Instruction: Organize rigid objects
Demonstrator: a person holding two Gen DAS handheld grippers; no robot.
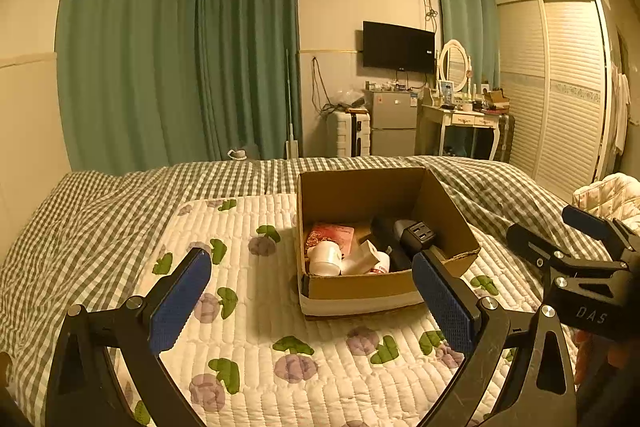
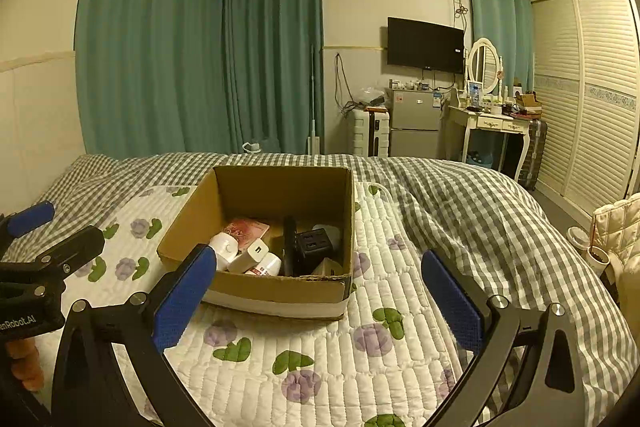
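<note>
An open cardboard box (image 1: 360, 287) (image 2: 276, 291) stands on the floral quilt on the bed. Inside lie a white cup (image 1: 325, 258) (image 2: 224, 247), a white charger block (image 2: 251, 255), a red-labelled white bottle (image 2: 267, 266), a pink booklet (image 1: 331, 235) (image 2: 245, 227) and a black socket cube (image 1: 418, 234) (image 2: 308, 245). My left gripper (image 1: 312, 263) is open and empty, held just before the box. My right gripper (image 2: 320, 263) is open and empty, before the box's right corner. Each gripper shows at the other view's edge.
The white floral quilt (image 1: 260, 327) lies over a grey checked bedspread (image 2: 460, 203). Beyond the bed stand green curtains, a suitcase (image 1: 348, 133), a small fridge (image 1: 394, 125), a dressing table (image 1: 464, 119) and a louvred wardrobe (image 2: 592, 99). A cushioned chair (image 2: 616, 227) stands at right.
</note>
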